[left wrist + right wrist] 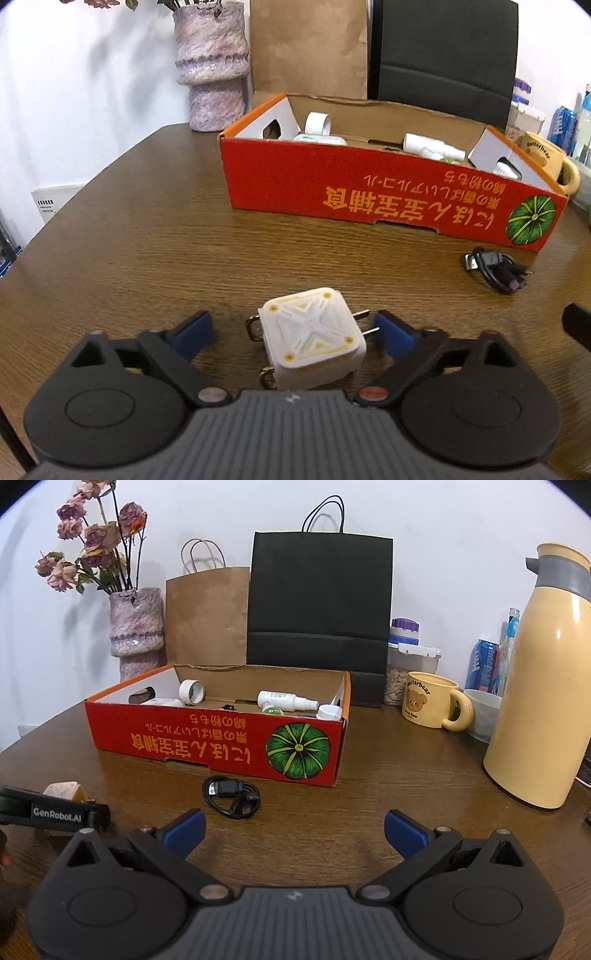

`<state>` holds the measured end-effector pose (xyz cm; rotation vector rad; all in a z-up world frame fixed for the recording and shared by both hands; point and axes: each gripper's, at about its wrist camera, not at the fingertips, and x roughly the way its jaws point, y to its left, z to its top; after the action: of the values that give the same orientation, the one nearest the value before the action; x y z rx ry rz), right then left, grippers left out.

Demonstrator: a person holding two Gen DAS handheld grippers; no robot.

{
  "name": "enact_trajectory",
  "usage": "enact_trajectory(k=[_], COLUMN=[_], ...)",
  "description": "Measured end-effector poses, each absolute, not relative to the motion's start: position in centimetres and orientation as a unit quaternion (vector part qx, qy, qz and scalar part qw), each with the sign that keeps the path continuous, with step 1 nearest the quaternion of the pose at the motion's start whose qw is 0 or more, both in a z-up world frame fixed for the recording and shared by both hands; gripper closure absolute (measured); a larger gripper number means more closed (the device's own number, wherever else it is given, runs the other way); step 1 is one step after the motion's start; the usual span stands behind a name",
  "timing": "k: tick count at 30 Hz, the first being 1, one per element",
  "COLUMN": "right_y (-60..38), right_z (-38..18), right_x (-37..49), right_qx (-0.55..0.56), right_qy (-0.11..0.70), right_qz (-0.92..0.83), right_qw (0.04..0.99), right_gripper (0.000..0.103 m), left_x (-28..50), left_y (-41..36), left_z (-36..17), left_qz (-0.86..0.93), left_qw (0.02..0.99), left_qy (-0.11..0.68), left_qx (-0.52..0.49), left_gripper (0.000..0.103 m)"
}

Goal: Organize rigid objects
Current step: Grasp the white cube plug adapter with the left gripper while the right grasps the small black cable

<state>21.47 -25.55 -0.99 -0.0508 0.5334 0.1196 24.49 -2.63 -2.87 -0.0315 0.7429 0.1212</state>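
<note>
A white cube-shaped plug adapter (313, 336) with metal prongs lies on the wooden table between the spread blue fingers of my left gripper (295, 332), which is open around it without touching. A coiled black cable (496, 268) lies to its right, in front of the red cardboard box (332, 184). In the right wrist view the cable (231, 795) lies ahead and left of my right gripper (295, 829), which is open and empty. The box (177, 738) holds a tape roll (192, 691), a white spray bottle (284, 700) and other small items. The adapter (62, 789) shows at the left behind the left gripper.
Behind the box stand a vase with dried flowers (136, 638), a brown paper bag (207, 616) and a black paper bag (319, 598). To the right are a yellow bear mug (430, 703), a bowl (484, 712), a cream thermos jug (543, 686), jars and cans.
</note>
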Motion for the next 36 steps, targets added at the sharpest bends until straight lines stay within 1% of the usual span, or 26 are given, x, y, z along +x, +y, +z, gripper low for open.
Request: enact_trajectory(k=[1, 2, 3, 13, 23, 36], right_y=[-25.5, -25.5, -25.5, -25.4, -24.7, -21.7], right_z=[-1.0, -1.0, -1.0, -1.2, -1.5, -2.0], right_x=[21.5, 21.5, 21.5, 21.7, 22.2, 25.4], right_qx=[-0.026, -0.026, -0.026, -0.029, -0.036, -0.041], right_qy=[0.264, 0.264, 0.264, 0.269, 0.278, 0.297], right_qz=[0.059, 0.059, 0.059, 0.061, 0.066, 0.077], right_qw=[0.962, 0.962, 0.962, 0.961, 0.958, 0.951], right_gripper=[0.000, 0.000, 0.000, 0.000, 0.000, 0.000], left_x=[24.4, 24.3, 24.2, 24.0, 24.1, 25.4], left_y=[-2.7, -2.9, -3.1, -2.9, -2.1, 0.0], left_z=[-2.8, -2.8, -2.7, -2.4, -0.9, 0.1], left_qz=[0.055, 0.051, 0.047, 0.045, 0.057, 0.077], left_qw=[0.931, 0.933, 0.934, 0.935, 0.946, 0.950], left_qy=[0.360, 0.357, 0.354, 0.351, 0.318, 0.302], left_qx=[-0.014, -0.011, -0.009, -0.007, -0.008, -0.019], left_gripper=[0.021, 0.026, 0.033, 0.033, 0.034, 0.034])
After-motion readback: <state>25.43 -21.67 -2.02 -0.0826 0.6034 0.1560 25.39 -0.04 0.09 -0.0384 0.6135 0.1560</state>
